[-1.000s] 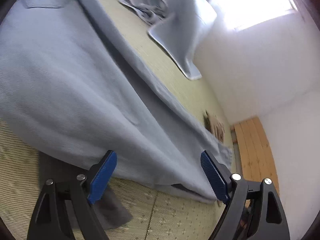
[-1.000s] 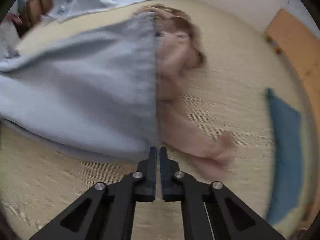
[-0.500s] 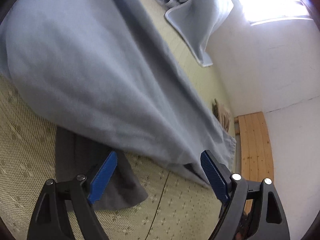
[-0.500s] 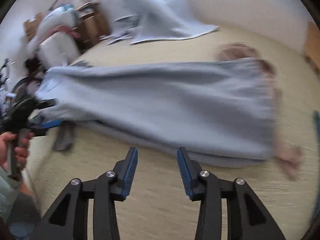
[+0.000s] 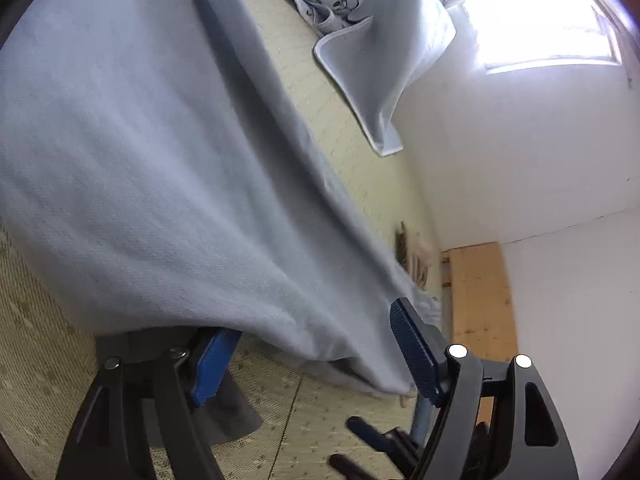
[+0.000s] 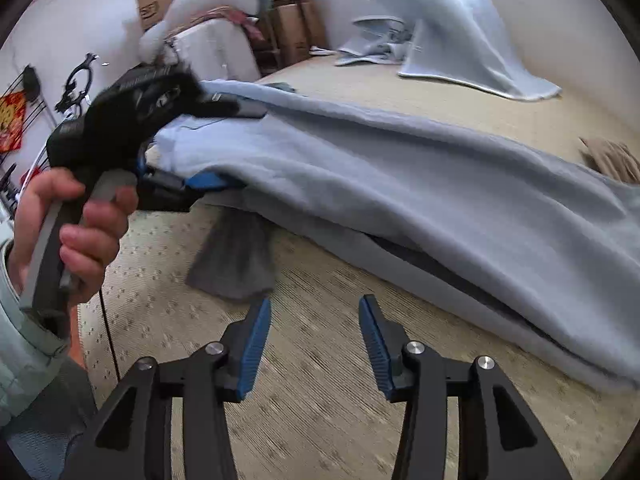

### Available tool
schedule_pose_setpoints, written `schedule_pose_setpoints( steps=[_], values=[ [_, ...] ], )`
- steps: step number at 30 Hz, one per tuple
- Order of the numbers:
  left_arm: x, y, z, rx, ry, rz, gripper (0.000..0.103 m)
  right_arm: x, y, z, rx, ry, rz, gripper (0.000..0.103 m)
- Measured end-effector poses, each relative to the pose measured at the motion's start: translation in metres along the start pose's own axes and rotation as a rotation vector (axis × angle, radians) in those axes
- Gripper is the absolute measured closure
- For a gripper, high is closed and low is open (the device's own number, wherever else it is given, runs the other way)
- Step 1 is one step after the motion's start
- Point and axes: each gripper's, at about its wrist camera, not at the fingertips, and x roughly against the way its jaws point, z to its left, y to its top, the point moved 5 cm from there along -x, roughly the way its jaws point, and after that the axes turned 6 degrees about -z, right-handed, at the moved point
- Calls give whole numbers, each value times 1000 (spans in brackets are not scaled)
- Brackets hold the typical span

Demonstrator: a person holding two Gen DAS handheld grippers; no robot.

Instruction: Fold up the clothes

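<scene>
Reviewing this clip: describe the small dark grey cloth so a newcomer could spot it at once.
Start from the long light blue garment stretched across the woven floor mat. At its near edge, close to the left claw, a dark grey cloth pokes out from under it. It is the only charcoal piece; the draped blanket is pale blue.

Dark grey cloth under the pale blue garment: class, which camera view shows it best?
The right wrist view: the dark grey cloth lies unobstructed, sticking out from beneath the pale blue garment. In the left wrist view it is mostly hidden behind the left gripper.
</scene>
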Motion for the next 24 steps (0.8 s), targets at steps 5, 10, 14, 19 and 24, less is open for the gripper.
schedule_pose_setpoints(
  steps=[5, 10, 14, 19, 24],
  values=[
    [-2, 11, 5, 31, -15, -16, 24, -31, 15, 24, 48, 60, -23, 53],
    [10, 18, 13, 27, -39, -22, 24, -70, 25, 37, 96, 96, -2, 53],
    [1, 23, 11, 18, -32, -21, 24, -78, 27, 17, 79, 35, 14, 53],
    [-4, 30, 4, 9, -52, -38, 24, -67, 17, -23, -15, -22, 31, 52],
    [-7, 35, -5, -13, -65, -58, 24, -64, 16, -39, -39, -60, 18, 52]
  ],
)
